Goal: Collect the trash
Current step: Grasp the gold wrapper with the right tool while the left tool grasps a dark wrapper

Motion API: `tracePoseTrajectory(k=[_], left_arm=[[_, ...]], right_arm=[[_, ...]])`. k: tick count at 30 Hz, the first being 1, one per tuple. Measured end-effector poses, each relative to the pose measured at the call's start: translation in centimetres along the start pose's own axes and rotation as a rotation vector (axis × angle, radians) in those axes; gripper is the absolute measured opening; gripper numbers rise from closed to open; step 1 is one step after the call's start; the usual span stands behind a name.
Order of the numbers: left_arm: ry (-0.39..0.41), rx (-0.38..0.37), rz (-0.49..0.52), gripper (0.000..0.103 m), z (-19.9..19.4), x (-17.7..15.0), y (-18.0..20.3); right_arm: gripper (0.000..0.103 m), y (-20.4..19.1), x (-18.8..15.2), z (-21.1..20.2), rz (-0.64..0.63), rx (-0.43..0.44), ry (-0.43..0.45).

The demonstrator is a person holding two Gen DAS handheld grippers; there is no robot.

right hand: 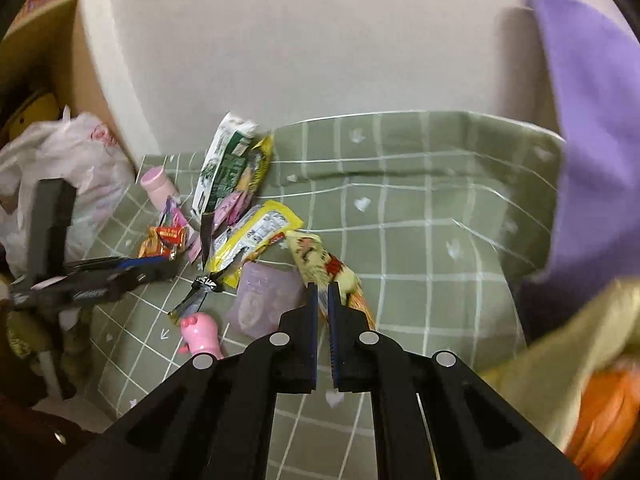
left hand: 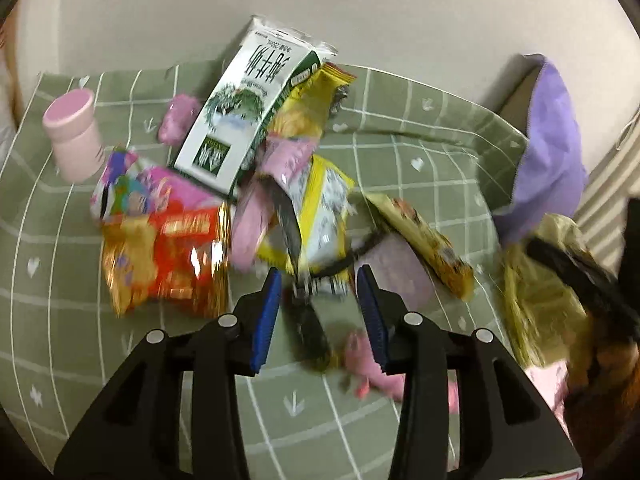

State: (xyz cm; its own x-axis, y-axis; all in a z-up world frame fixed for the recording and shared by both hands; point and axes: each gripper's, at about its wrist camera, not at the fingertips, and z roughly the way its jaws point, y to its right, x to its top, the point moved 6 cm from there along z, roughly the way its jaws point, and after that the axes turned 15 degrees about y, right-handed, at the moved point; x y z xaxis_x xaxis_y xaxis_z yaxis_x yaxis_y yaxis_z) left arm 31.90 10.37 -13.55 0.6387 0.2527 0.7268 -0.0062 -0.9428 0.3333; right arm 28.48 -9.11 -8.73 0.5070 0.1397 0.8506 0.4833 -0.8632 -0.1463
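Cloth: a sage-green fabric tablecloth [left hand: 420, 128] with a white grid and small white hearts is lying wrinkled over the table, ridged near the wall.
Trash pile: a tall green-and-white paper carton [left hand: 244, 108] is leaning tilted over crinkly foil wrappers; a glossy red-and-gold snack packet [left hand: 172, 256] is lying at its left, a yellow-and-white plastic wrapper [left hand: 320, 204] just right of it.
Other trash: a pale pink round-capped plastic bottle [left hand: 74, 136] is standing upright, apart from the pile; a flat translucent lilac pouch [right hand: 264, 300] is lying just beside a long cream cartoon-printed wrapper [right hand: 320, 264]; a shiny pink pig-shaped toy [right hand: 200, 334] is resting near the table edge.
Left gripper: the left gripper [left hand: 320, 280] is hovering with its ribbed blue pads apart; a black-and-white wrapper end is showing between them, but contact is too blurred to judge.
Right gripper: the right gripper [right hand: 323, 292] is holding its fingers almost together, and the cartoon wrapper's lower end is running in between the tips, seemingly pinched.
Around: a soft purple cloth-like bag [right hand: 592, 120] is filling the right side, a thin white plastic bag [right hand: 68, 168] is bunching at the left by a wooden shelf.
Hard to see: the lower right corner is smearing into yellow and orange blur.
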Motion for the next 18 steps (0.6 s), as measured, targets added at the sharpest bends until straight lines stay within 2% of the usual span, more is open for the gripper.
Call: tracePoseTrajectory(k=[1, 2, 3, 4, 5, 7, 8, 9, 11, 18], left_arm=[[0.002, 0.029, 0.003, 0.038, 0.8, 0.5, -0.2], [0.004, 0.062, -0.005, 0.038, 1.9, 1.0, -0.6], [0.002, 0.078, -0.019, 0.038, 2.5, 1.2, -0.9], [-0.008, 0.105, -0.047, 0.038, 3.3, 1.5, -1.4], [-0.020, 0.120, -0.070, 0.037, 4.0, 1.7, -1.8], [-0.022, 0.116, -0.079, 0.021, 4.4, 2.1, -1.9], [-0.018, 0.113, -0.059, 0.007, 4.3, 2.3, -1.6], [-0.010, 0.109, -0.046, 0.004, 4.1, 2.5, -1.4], [0.018, 0.082, -0.031, 0.001, 2.9, 3.1, -0.5], [0.087, 0.014, -0.037, 0.001, -1.9, 4.0, 0.6]], right_arm=[[0.009, 0.2, -0.4, -0.1, 0.010, -0.010, 0.007], [0.018, 0.3, -0.7, -0.5, 0.010, -0.022, 0.015], [0.036, 0.3, -1.1, -0.8, 0.012, -0.029, 0.019], [0.041, 0.5, -1.3, -1.0, 0.025, -0.026, 0.019], [0.042, 0.8, -1.5, -1.2, 0.057, -0.012, 0.017], [0.042, 1.2, -1.9, -1.2, 0.075, -0.009, 0.016], [0.042, 1.2, -2.1, -1.1, 0.067, -0.019, 0.017], [0.042, 1.4, -2.5, -1.0, 0.052, -0.031, 0.012], [0.042, 1.5, -3.1, -0.6, 0.034, -0.028, -0.001], [0.042, 1.4, -4.2, 2.2, 0.012, 0.003, -0.025]])
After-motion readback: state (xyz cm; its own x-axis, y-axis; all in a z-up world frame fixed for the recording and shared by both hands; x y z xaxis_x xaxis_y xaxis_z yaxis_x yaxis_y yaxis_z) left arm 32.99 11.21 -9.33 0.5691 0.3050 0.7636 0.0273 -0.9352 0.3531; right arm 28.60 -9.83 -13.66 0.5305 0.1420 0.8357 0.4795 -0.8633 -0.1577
